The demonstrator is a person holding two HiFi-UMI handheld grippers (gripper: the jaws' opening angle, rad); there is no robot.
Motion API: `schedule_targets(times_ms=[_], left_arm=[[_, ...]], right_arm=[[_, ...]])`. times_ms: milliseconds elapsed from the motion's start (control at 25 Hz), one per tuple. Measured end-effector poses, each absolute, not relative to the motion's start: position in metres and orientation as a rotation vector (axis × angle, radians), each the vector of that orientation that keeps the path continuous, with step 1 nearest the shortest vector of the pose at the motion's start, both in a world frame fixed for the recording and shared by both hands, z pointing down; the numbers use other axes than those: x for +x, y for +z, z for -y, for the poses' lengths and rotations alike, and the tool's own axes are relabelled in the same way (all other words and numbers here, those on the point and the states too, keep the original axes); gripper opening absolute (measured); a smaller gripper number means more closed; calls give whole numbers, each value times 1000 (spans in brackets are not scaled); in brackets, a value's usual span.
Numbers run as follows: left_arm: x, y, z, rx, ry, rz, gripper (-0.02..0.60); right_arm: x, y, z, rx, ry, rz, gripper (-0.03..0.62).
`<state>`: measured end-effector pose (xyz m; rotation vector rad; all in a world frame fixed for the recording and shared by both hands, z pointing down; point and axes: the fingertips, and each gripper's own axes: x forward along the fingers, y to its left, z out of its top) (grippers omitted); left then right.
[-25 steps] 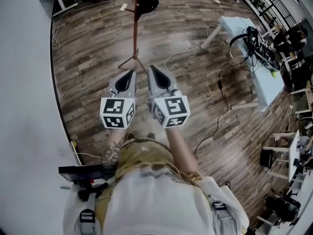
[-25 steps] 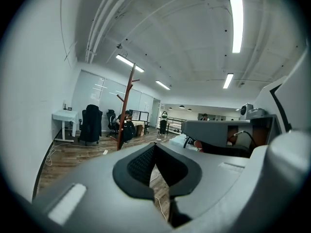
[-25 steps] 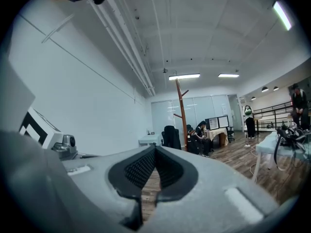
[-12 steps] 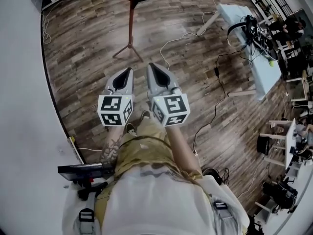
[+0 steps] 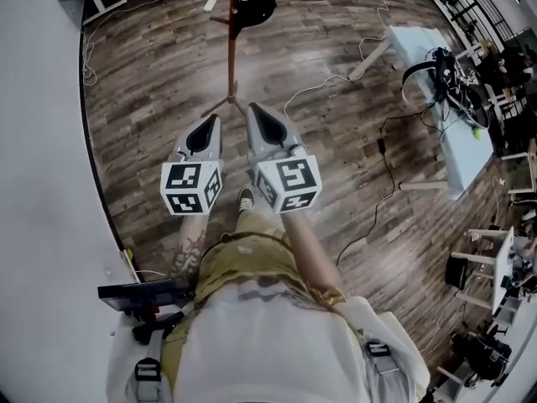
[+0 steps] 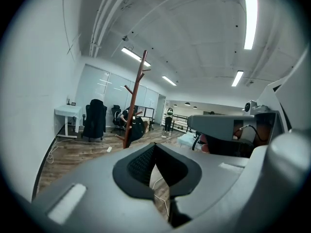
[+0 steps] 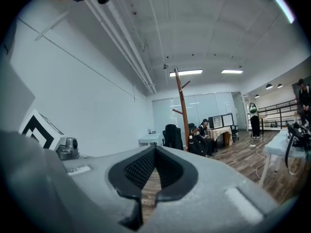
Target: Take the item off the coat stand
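A brown wooden coat stand (image 5: 232,44) rises from the plank floor ahead of me, and a black item (image 5: 257,2) hangs from it. In the left gripper view the coat stand (image 6: 136,103) is some way off, the black item (image 6: 136,129) low on its pole. The right gripper view has the coat stand (image 7: 181,109) beyond the jaws, with the black item (image 7: 196,143) at its foot. My left gripper (image 5: 211,124) and right gripper (image 5: 254,112) point forward side by side, both shut and empty, well short of the stand. The left gripper (image 6: 155,145) and right gripper (image 7: 155,148) have their jaws closed together.
A white wall (image 5: 42,183) runs along the left. A white table (image 5: 424,53) with headphones and cables stands at the right, cables trailing over the floor (image 5: 377,141). A white desk (image 6: 68,111) and dark chairs stand near the stand. People sit and stand farther back.
The person walks toward the stand; a shoe now shows below the grippers. The head view has swayed. Both grippers stay shut, side by side.
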<state>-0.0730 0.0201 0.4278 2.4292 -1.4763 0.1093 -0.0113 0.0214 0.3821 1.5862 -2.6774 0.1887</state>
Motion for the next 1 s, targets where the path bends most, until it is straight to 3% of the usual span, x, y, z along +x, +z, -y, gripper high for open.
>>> schedule_targets(times_ms=[360, 1000], left_arm=[[-35, 404, 71, 2453, 1, 1530, 2], [-13, 432, 166, 2408, 175, 1531, 2]], right_arm=[[26, 376, 71, 1548, 209, 2724, -1], [51, 408, 157, 1485, 413, 2743, 0]])
